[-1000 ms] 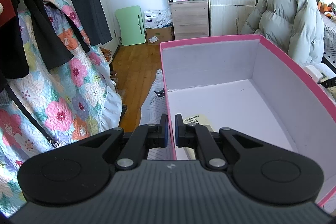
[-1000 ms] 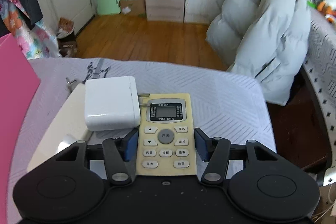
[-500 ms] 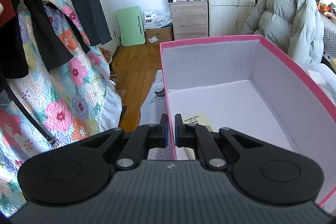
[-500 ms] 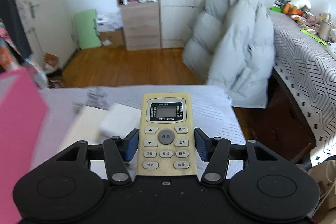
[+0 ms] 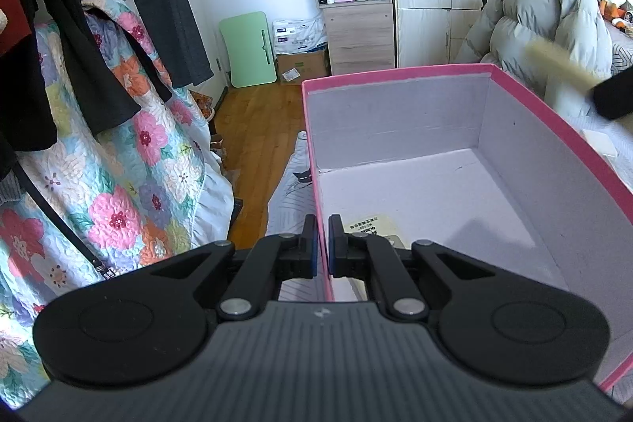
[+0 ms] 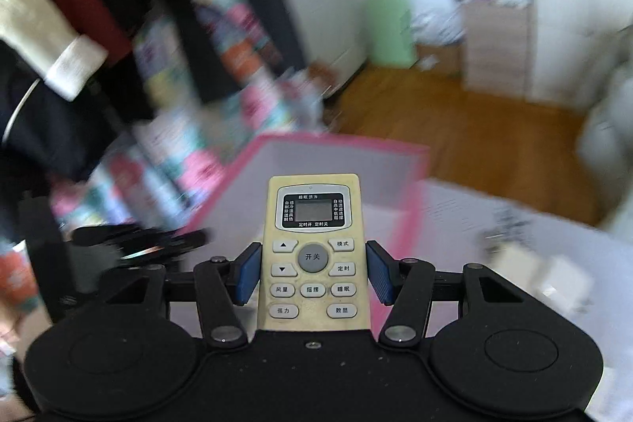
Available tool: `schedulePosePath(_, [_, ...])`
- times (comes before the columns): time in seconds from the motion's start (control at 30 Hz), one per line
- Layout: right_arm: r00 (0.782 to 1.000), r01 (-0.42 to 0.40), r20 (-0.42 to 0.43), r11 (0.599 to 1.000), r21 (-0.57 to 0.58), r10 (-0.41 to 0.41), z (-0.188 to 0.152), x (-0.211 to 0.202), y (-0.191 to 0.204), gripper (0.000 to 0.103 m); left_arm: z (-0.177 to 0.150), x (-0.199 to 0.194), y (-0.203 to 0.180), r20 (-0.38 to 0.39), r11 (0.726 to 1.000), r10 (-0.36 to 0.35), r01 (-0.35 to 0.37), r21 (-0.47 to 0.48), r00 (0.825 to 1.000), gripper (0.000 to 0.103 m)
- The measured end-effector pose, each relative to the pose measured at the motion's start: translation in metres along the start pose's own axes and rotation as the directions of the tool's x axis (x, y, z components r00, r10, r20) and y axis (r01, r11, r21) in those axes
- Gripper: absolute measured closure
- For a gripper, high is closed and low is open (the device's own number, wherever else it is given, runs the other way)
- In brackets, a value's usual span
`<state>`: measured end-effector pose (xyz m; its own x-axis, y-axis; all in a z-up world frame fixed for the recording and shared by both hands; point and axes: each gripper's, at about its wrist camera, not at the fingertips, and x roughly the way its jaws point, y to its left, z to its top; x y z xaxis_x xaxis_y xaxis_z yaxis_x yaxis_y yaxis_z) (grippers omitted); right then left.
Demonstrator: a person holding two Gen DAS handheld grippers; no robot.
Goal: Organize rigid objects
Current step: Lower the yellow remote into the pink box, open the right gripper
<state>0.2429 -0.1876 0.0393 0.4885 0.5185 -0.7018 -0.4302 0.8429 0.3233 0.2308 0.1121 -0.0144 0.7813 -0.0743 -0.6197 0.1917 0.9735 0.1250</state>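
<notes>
The pink box (image 6: 348, 161) lies just ahead of and below the right claw (image 6: 312, 273), which clamps the remote (image 6: 312, 252) lengthwise pointing at it, while the left claw (image 5: 322, 244) pinches the box's near wall

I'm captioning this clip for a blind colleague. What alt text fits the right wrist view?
The right gripper holds a yellowed remote control between its blue pads, buttons up, pointing toward an open pink box ahead. The background, with hanging clothes and a wooden floor, is motion-blurred.
</notes>
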Motion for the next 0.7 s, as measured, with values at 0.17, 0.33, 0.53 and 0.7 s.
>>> schedulePosePath(0.17, [0.981,0.042,-0.187,0.998,-0.056,-0.052,0.011,0.070,0.027,0.042,0.000,0.000,0.000,0.001,1.000,-0.002,0.002,-0.002,1.000,0.099])
schedulePosePath(0.33, [0.955,0.146,-0.248,0.985,-0.091,-0.164,0.015,0.118,0.025,0.042,0.000,0.000,0.002,0.006,1.000,-0.008,0.008,-0.015,1.000,0.099])
schedulePosePath(0.53, [0.930,0.188,-0.317,0.982,-0.028,-0.187,0.009,0.146,0.018,0.042,0.000,0.000,0.001,0.010,1.000,-0.004,0.005,-0.007,1.000,0.099])
schedulePosePath(0.7, [0.915,0.206,-0.369,0.975,0.086,-0.160,0.009,0.162,0.004,0.042,0.000,0.000,0.002,0.012,1.000,-0.013,0.013,-0.020,1.000,0.099])
